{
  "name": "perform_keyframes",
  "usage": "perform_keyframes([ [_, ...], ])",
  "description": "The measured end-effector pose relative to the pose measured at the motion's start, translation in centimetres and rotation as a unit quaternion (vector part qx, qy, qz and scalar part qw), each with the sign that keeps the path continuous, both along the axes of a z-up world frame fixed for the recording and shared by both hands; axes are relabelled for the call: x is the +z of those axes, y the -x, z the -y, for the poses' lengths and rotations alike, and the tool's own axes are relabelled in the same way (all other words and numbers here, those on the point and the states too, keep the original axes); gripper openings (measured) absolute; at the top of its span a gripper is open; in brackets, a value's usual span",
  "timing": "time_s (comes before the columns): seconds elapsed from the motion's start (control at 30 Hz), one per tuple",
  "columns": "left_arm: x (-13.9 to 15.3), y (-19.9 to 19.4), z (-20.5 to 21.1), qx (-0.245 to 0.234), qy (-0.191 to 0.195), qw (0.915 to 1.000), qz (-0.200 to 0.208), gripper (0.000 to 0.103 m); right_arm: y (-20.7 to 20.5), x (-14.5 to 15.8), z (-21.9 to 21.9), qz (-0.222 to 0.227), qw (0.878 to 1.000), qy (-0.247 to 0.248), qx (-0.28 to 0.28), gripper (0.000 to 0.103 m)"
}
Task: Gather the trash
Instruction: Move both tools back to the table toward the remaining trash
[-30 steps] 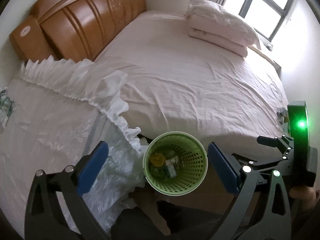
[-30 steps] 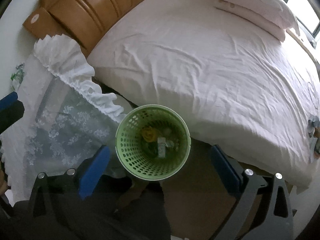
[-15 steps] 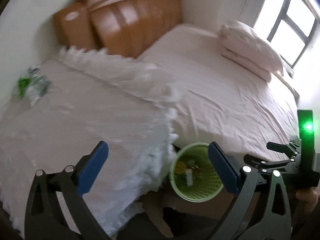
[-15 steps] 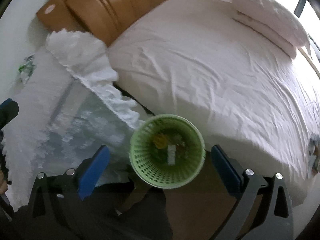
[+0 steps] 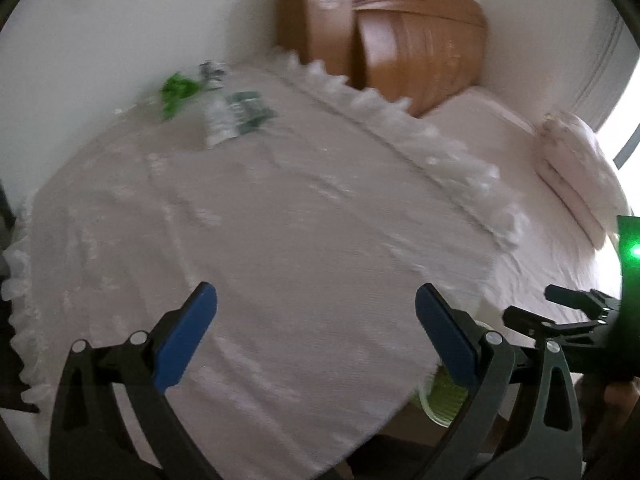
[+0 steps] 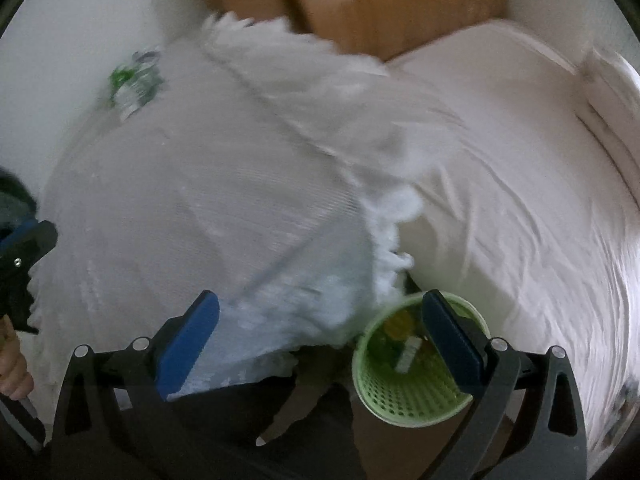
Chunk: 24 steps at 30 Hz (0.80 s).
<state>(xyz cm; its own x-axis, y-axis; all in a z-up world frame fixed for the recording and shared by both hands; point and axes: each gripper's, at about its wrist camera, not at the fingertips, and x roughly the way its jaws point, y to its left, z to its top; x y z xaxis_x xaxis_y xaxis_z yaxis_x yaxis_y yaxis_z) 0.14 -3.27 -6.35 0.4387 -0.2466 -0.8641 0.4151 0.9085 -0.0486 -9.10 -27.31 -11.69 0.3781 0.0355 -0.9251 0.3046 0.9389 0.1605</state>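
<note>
A crushed clear plastic bottle with a green label [image 5: 234,118] lies with green wrapper scraps [image 5: 178,90] at the far side of a white lace-covered table [image 5: 260,240], near the wall. They also show small in the right wrist view [image 6: 134,88]. A green mesh bin [image 6: 408,364] with trash inside stands on the floor between the table and the bed; only its rim [image 5: 440,400] shows in the left wrist view. My left gripper [image 5: 316,334] is open and empty over the table's near part. My right gripper [image 6: 320,340] is open and empty, above the bin and table edge.
A bed with a white sheet [image 6: 520,184], pillows [image 5: 576,160] and a wooden headboard [image 5: 416,44] lies to the right. A brown bedside cabinet [image 5: 316,20] stands behind the table. The wall [image 5: 120,40] runs behind the trash. The view is blurred by motion.
Both views have swung left, away from the bin and bed and onto the table. The bottle and wrappers have come nearer the middle of the view. Both grippers stay open.
</note>
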Motion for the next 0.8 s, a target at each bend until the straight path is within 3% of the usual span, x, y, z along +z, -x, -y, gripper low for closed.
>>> perform_keyframes([
  [0.13,-0.3,-3.2,-1.3,-0.004,-0.025,0.9994,0.024,0.095,-2.6,0.3,-2.2,-0.001,1.0,-0.003,0.02,0.1],
  [0.33,-1.3,-10.6,-1.1,-0.055,-0.055,0.9955,0.055,0.095,-6.8,0.7,-5.3,-0.002,0.999,0.0,0.038,0.1],
  [0.57,-3.8,-20.3,1.5,-0.135,-0.094,0.982,0.094,0.095,-10.2,0.4,-6.9,-0.005,0.999,-0.011,0.035,0.1],
  [0.67,-4.6,-22.9,2.5,-0.158,-0.091,0.9786,0.094,0.095,-11.3,0.1,-7.5,-0.013,0.999,-0.014,0.033,0.1],
  [0.8,-6.2,-24.7,3.9,-0.213,-0.102,0.9681,0.083,0.095,-12.0,-0.4,-7.8,-0.022,0.999,-0.018,0.034,0.1],
])
